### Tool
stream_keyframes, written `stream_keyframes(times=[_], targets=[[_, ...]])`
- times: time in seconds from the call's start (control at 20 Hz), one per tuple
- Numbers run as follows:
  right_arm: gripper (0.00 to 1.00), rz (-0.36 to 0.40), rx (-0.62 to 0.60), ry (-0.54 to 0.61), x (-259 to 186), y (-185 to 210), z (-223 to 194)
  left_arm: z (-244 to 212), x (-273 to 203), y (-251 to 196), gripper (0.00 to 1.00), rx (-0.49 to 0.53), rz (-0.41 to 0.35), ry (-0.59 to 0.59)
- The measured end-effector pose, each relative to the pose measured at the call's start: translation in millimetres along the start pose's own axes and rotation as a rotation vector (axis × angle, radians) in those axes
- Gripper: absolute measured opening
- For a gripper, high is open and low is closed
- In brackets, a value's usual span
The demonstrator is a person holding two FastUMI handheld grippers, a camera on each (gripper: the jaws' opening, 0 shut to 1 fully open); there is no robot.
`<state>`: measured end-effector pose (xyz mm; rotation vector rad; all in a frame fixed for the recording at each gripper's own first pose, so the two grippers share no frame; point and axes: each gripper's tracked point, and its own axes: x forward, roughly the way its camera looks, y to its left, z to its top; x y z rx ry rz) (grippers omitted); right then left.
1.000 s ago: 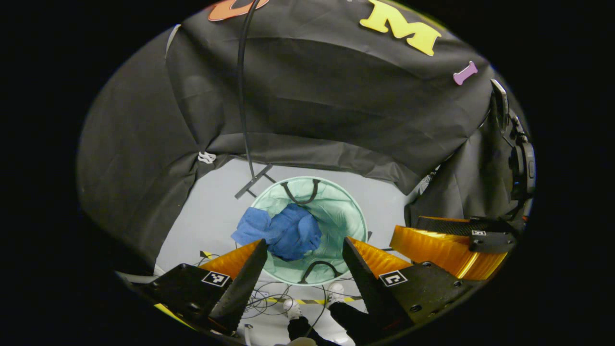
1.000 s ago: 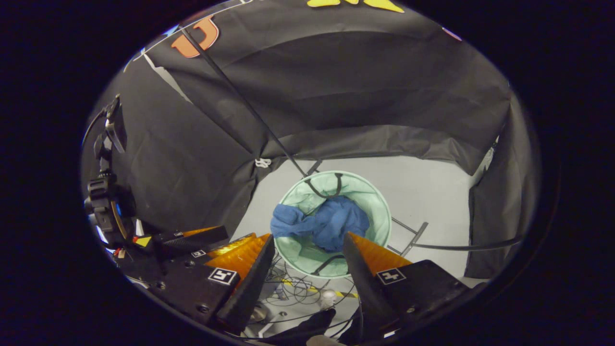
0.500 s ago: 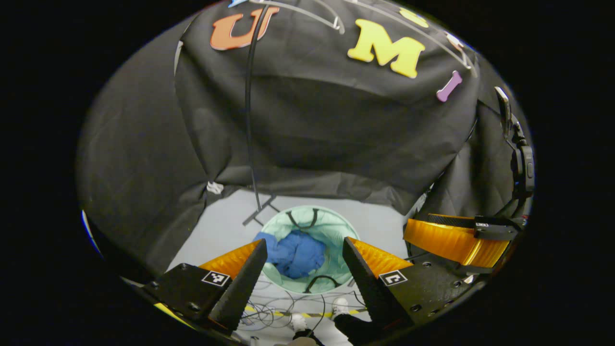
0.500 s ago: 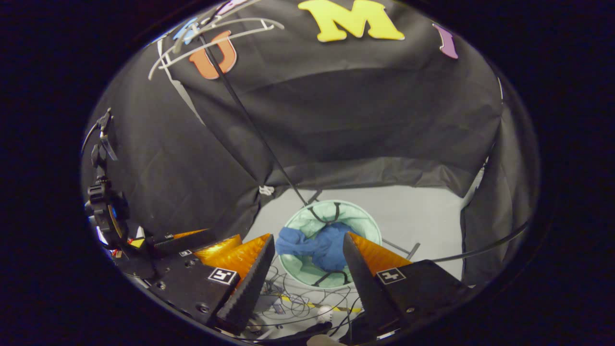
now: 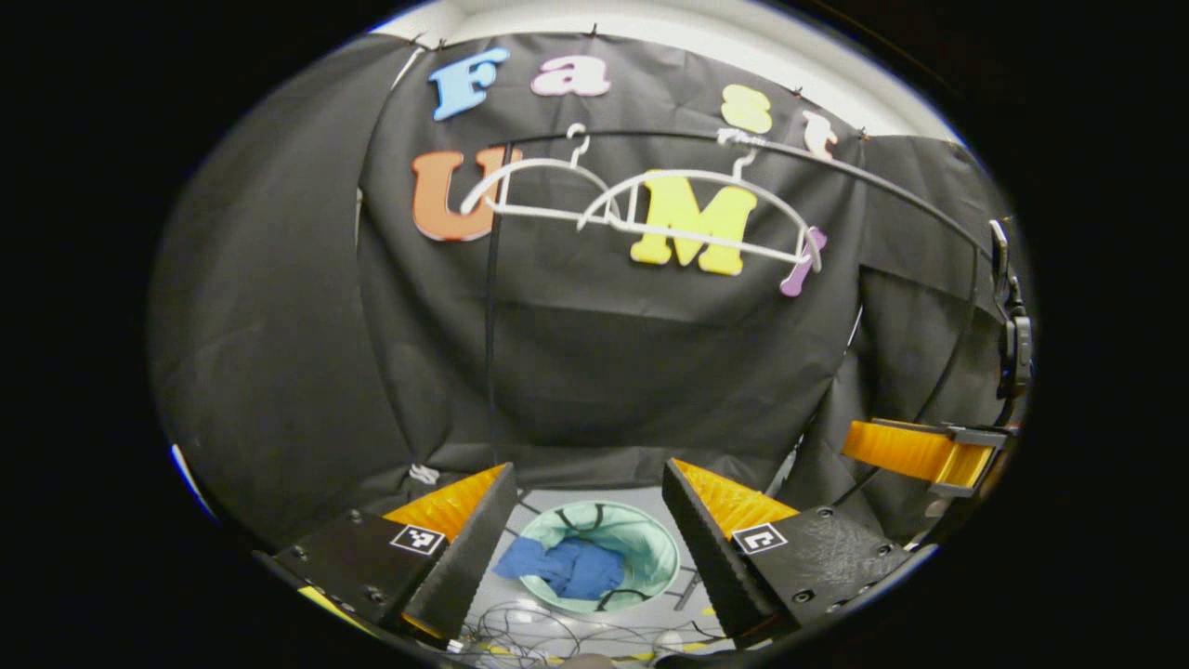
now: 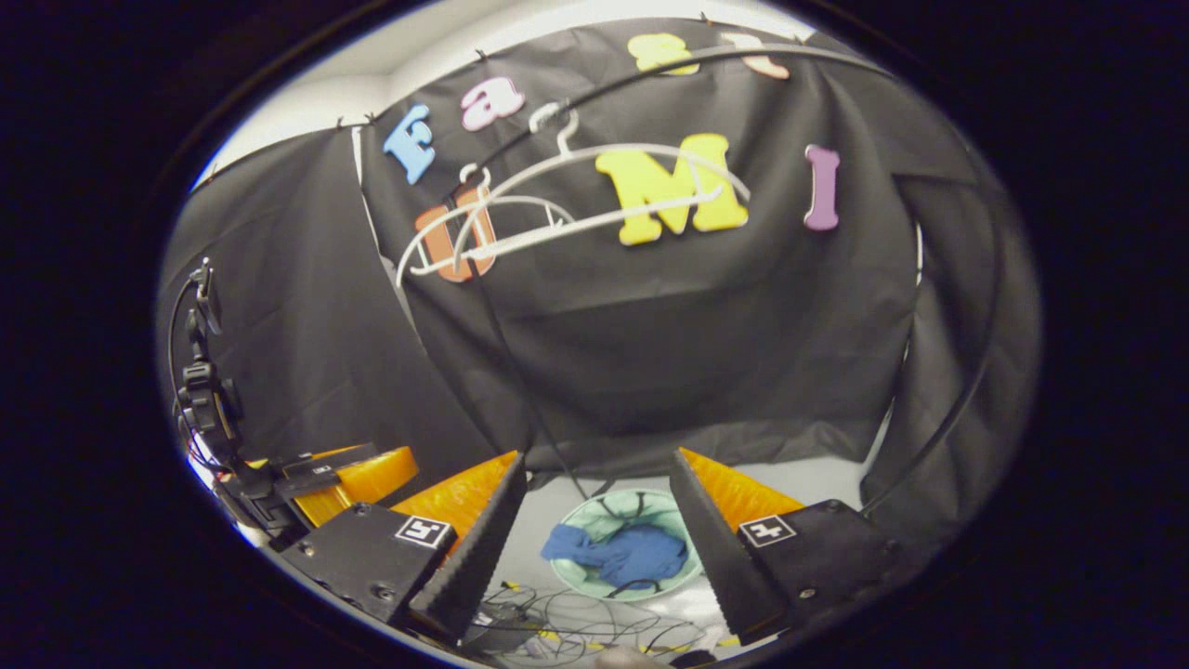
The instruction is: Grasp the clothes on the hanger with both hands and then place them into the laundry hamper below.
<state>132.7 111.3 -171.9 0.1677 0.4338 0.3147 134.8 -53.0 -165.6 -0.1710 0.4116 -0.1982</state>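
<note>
**Clothes in hamper, both grippers empty**

Clothes (image 5: pixel 562 567) were a crumpled blue bundle lying inside the hamper (image 5: pixel 655 548), the pale green round one on the grey floor (image 6: pixel 817 478), well below both grippers. One fold of the bundle lay up against the hamper's near-left rim; I could not tell whether it hung over the edge. Apart from its two black handles, nothing else showed in the hamper.

Left gripper (image 5: pixel 588 483): fingers spread wide, nothing between them. Right gripper (image 6: pixel 596 469): same, wide apart and empty. The right gripper also showed at the right edge of the left gripper view, and the left one at the left edge of the right gripper view, so the two sat side by side at roughly the same height.

Two white hangers (image 5: pixel 650 200) hung bare on the black rail (image 6: pixel 650 79), with no garment on either.

Step, as I judged it: the drop was done and this was the retreat or end pose. With both hangers stripped and the bundle in the hamper, the task looked essentially complete.

Next move, if any: only tidy-up. Should that fold be draped over the rim, one gripper would need to go down and nudge it inward, keeping clear of the loose cables (image 5: pixel 548 627) on the floor just beside the hamper.
</note>
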Motion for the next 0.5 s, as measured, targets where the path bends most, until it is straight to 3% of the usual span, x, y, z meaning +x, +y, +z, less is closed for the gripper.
stream_keyframes(times=[0.25,0.3,0.5], targets=[[0.98,-0.059,-0.053,-0.194,-78,-7,51,56,-57,-20,1.00,0.056,0.001,-0.183],[0.99,-0.081,-0.084,-0.228,-90,-12,61,62,-68,-26,0.92,0.058,-0.002,-0.206],[0.99,-0.098,-0.140,-0.351,-149,-21,99,90,-101,-44,1.00,0.063,0.012,-0.280]])
